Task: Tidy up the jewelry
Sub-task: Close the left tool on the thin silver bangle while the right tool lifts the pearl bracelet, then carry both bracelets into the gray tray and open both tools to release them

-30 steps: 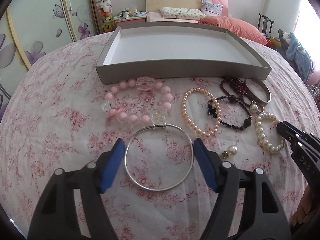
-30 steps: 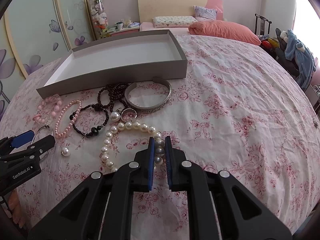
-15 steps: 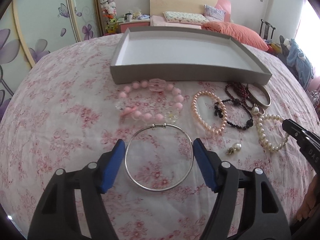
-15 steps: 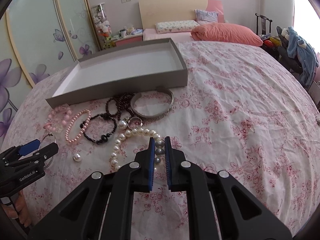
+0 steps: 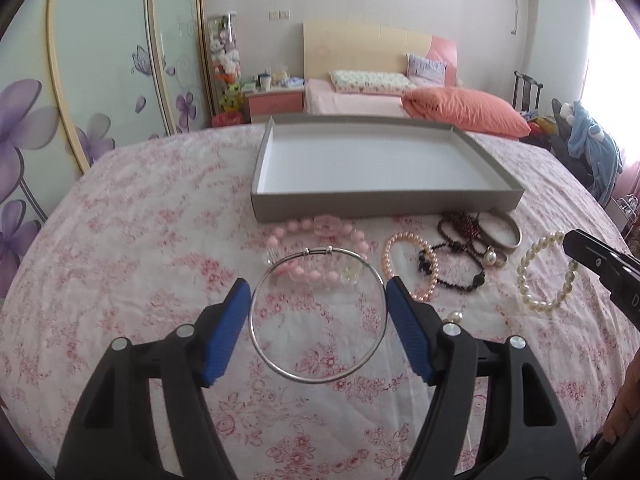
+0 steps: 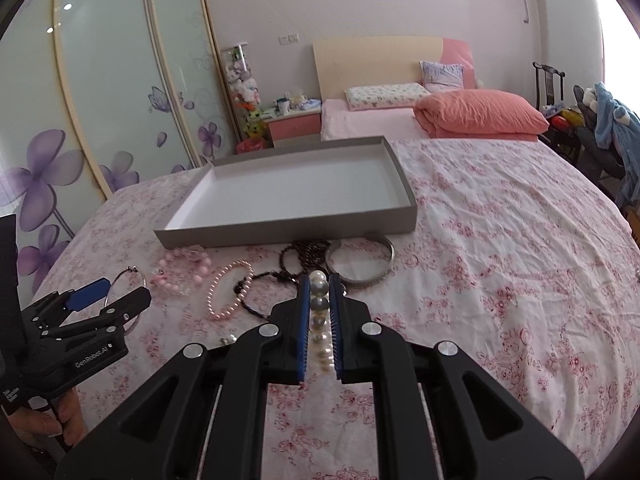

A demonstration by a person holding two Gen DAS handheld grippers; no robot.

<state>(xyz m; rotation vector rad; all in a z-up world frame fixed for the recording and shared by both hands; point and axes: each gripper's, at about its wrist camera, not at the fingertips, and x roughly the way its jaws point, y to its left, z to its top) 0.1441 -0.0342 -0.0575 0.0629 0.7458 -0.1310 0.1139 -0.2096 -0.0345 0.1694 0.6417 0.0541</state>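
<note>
**Desk:** Both pieces have left the bedspread since a second ago, correct?

**Photographer:** Correct. Lifted with the left gripper [image 5: 318, 304], the silver bangle [image 5: 318, 380] now hangs at lower centre of the left wrist view, its sides pressed by the blue pads [image 5: 224, 336], which stand wide apart. The right gripper [image 6: 319, 320] has raised the white pearl bracelet [image 5: 546, 272]; in the right wrist view its pearls sit pinched in the narrow slot between the nearly closed jaws, at centre frame.

**Desk:** And the grey tray [image 5: 384, 206]?

**Photographer:** Bare inside (not one piece in it yet), upper centre in both views, on the floral bedspread [image 5: 120, 280].

**Desk:** What remains?

**Photographer:** By my reading, nearly everything. Lying in a row just below the tray's near wall are the pink bead bracelet [image 5: 320, 232], the pink pearl bracelet [image 5: 408, 264], the black bead bracelet [image 5: 452, 268], the dark red bead strand [image 5: 460, 224] and the metal cuff bangle [image 5: 502, 230]. A loose pearl earring [image 5: 454, 315] rests at right of centre, near the left gripper's right pad.
</note>
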